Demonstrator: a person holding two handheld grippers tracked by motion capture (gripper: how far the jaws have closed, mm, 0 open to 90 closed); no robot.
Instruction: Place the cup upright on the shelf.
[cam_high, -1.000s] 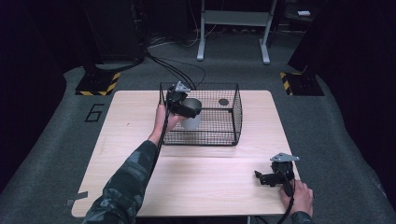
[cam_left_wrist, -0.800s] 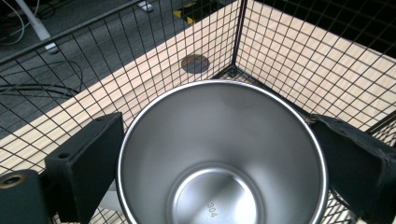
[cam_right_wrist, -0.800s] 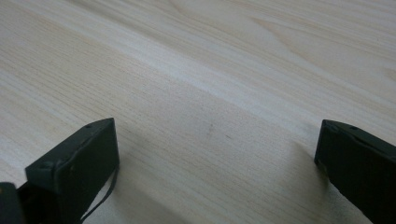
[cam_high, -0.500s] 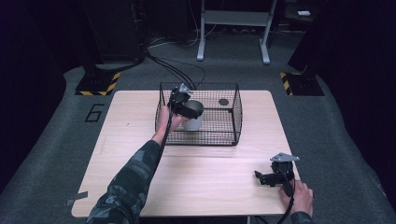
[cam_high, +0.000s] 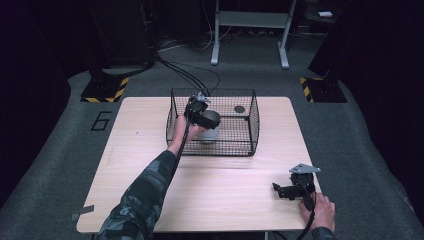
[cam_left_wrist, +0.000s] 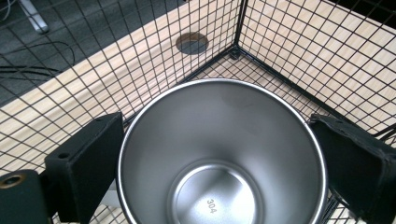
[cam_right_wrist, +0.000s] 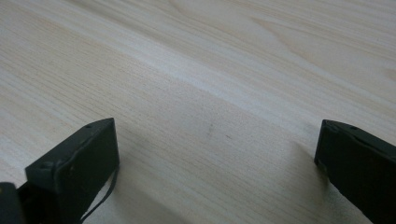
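Down a touch goes the steel cup compared with a second ago, the left gripper having sunk a little lower over the wire basket while the right gripper hasn't budged from its spot on the table. And look at that cup: upright, mouth open to the ceiling, sitting inside the basket toward its left side, a little in from the left wall. From the left gripper view the cup sits squarely between the two black jaws, rim bright, "304" stamped on its floor. One jaw presses the cup's left flank, the other hugs the right, so the left gripper is clamped on the cup's wall from both sides. Whether the cup's base rests on the basket floor or hangs just above it, I can't tell. Beyond the rim, the basket corner shows, and past the mesh a dark round disc lies on the wood; from above the disc sits toward the far right corner. Over on the near right of the table, the right gripper lies low on bare wood, jaws spread wide apart with nothing between them, the person's hand wrapped on its handle
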